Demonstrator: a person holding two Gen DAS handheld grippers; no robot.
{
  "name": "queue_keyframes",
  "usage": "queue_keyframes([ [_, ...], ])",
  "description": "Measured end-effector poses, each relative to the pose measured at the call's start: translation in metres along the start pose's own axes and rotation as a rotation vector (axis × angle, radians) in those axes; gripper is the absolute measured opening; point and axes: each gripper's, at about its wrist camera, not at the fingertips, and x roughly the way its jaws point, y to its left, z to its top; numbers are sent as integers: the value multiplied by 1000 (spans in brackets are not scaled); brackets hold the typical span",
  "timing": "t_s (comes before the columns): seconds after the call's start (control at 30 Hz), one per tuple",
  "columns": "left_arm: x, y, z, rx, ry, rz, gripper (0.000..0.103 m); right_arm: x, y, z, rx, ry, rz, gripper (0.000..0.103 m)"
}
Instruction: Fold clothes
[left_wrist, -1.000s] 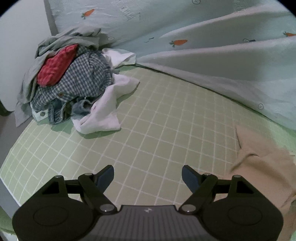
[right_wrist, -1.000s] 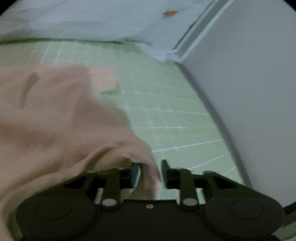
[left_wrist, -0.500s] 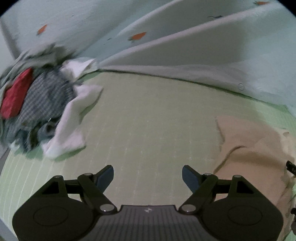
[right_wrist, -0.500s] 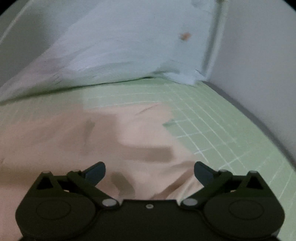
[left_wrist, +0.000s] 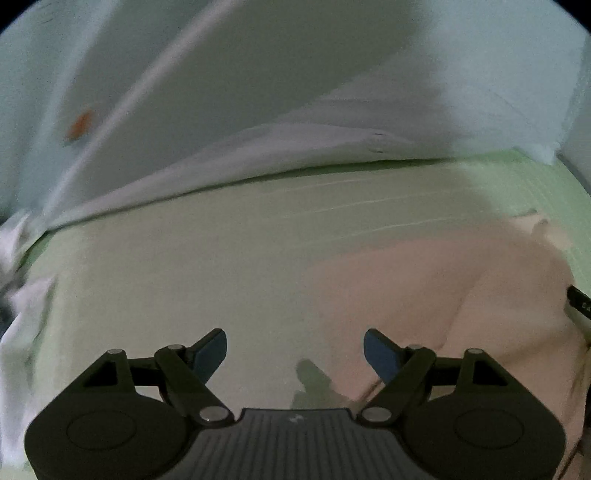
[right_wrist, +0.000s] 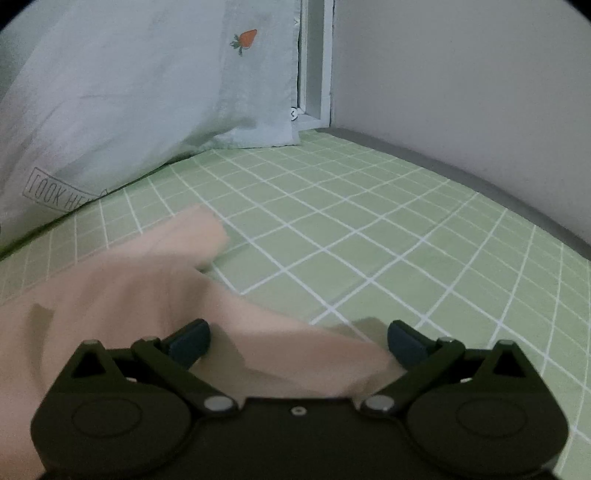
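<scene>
A pale peach garment (right_wrist: 122, 291) lies crumpled on the green checked sheet (right_wrist: 369, 240). In the left wrist view the garment (left_wrist: 443, 291) lies at the right, blurred. My right gripper (right_wrist: 298, 343) is open and hovers low over the garment's near edge, cloth lying between its fingers. My left gripper (left_wrist: 294, 350) is open and empty over the sheet (left_wrist: 184, 277), its right finger (left_wrist: 380, 350) over the garment's left edge. The right gripper's body shows at the right edge of the left wrist view.
A light blue duvet with carrot prints (right_wrist: 129, 92) is bunched along the back (left_wrist: 295, 92). A grey wall (right_wrist: 461, 74) borders the bed at the right. White cloth of the clothes pile (left_wrist: 22, 314) shows at the left edge.
My right gripper has let go of the peach garment and opened, and now faces the far right corner. My left gripper has swung right, away from the clothes pile, toward the garment.
</scene>
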Motion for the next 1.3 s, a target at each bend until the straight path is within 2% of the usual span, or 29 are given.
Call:
queue_keyframes([
  [0.07, 22, -18, 10, 52, 1, -42, 74, 3, 1, 0, -2, 0, 0, 103],
  [0.13, 42, -32, 15, 92, 13, -82, 60, 5, 1, 2, -2, 1, 2, 103],
  [0.2, 56, -44, 18, 121, 16, -116, 56, 6, 1, 3, -4, 1, 4, 103],
  [0.43, 83, -71, 23, 185, 1, -207, 54, 8, 2, 4, -5, 1, 2, 103],
  [0.47, 85, -71, 22, 184, -5, -209, 48, 8, 2, 4, -6, 2, 2, 103],
  [0.5, 86, -70, 23, 173, -15, -213, 38, 8, 2, 4, -6, 2, 2, 103],
  [0.53, 86, -69, 23, 162, -24, -216, 23, 8, 2, 4, -7, 2, 2, 103],
  [0.6, 85, -66, 26, 129, -31, -206, 9, 7, 2, 3, -8, 3, 2, 103],
  [0.67, 79, -56, 30, 98, -25, -222, 8, 7, 1, 3, -7, 3, 2, 103],
  [0.8, 46, -23, 40, 36, -103, -141, 7, 6, 1, 3, -7, 4, 2, 103],
  [0.9, 21, 24, 45, -108, -142, -128, 7, 6, 0, 3, -7, 4, 2, 103],
  [1.0, 2, 64, 34, -240, -152, -42, 5, 5, 0, 3, -9, 5, 2, 103],
  [1.03, 1, 72, 29, -239, -144, 30, 5, 6, 0, 3, -9, 5, 2, 103],
  [1.07, 3, 82, 23, -252, -121, 65, 5, 6, 0, 3, -9, 5, 2, 103],
  [1.17, 9, 111, 4, -403, -34, 30, 6, 5, 0, 3, -9, 5, 2, 103],
  [1.23, 6, 106, 3, -373, -45, 39, 11, 5, 1, 3, -9, 5, 2, 103],
  [1.27, 3, 100, 4, -338, -58, 56, 11, 6, 1, 3, -9, 5, 2, 103],
  [1.3, 2, 92, 7, -295, -69, 71, 15, 6, 1, 3, -10, 5, 2, 103],
])
